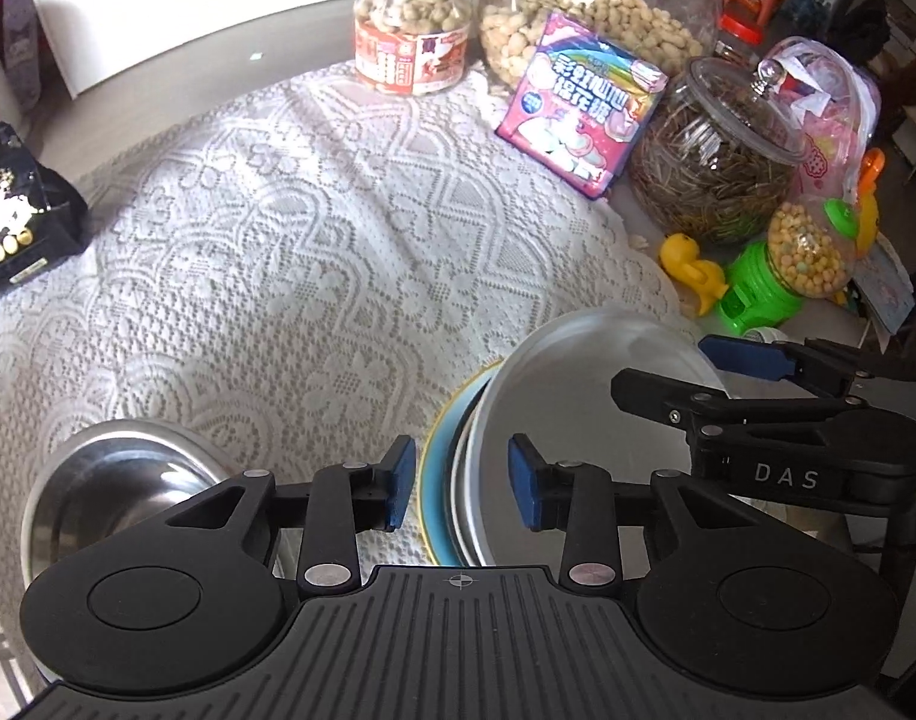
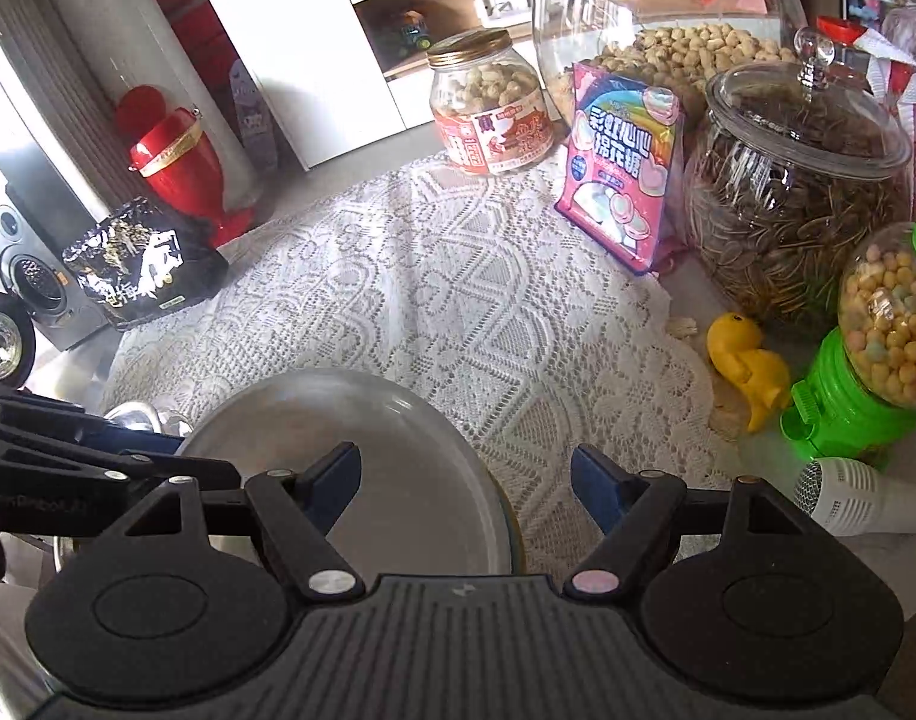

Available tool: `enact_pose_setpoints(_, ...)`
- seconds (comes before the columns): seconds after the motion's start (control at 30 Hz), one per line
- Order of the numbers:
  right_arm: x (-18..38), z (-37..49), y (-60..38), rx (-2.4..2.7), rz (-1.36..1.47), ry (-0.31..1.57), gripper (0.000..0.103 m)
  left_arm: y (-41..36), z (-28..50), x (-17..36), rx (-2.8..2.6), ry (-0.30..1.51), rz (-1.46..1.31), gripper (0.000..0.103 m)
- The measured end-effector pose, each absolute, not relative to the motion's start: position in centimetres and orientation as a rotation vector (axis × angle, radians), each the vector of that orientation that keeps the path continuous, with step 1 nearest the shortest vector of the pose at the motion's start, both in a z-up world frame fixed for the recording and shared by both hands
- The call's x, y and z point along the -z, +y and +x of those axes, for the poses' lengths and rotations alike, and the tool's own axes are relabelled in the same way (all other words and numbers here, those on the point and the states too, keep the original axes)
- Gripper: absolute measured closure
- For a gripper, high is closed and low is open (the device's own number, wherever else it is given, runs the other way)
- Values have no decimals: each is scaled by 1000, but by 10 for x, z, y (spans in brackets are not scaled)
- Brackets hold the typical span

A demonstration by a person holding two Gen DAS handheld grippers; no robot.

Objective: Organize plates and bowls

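Left gripper (image 1: 462, 489) open, blue pads over the rim of stacked plates (image 1: 452, 480), nothing pinched. Steel bowl (image 1: 122, 492) at far left, mouth up, seen only from left wrist. White lace cloth (image 1: 290, 228) over table. Round plates flat, no long side. Right gripper (image 2: 465, 483) open wide above silver plate (image 2: 398, 456). Red vase (image 2: 176, 174) on floor, seen only from right wrist.

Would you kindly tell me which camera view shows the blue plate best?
The left wrist view: the blue plate shows a crescent of rim under the metal plate. The right wrist view shows hardly any of it; the metal plate covers it.
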State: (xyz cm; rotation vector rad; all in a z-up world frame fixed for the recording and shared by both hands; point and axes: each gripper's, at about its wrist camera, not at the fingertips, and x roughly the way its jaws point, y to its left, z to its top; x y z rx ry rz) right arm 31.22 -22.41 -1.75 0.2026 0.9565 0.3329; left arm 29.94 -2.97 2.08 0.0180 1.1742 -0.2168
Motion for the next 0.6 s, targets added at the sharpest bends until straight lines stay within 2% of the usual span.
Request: enact_pose_setpoints(0.6, 29, 296, -214, -328, 27, 1038, 25, -16, 310, 25, 233, 1251, -28, 66)
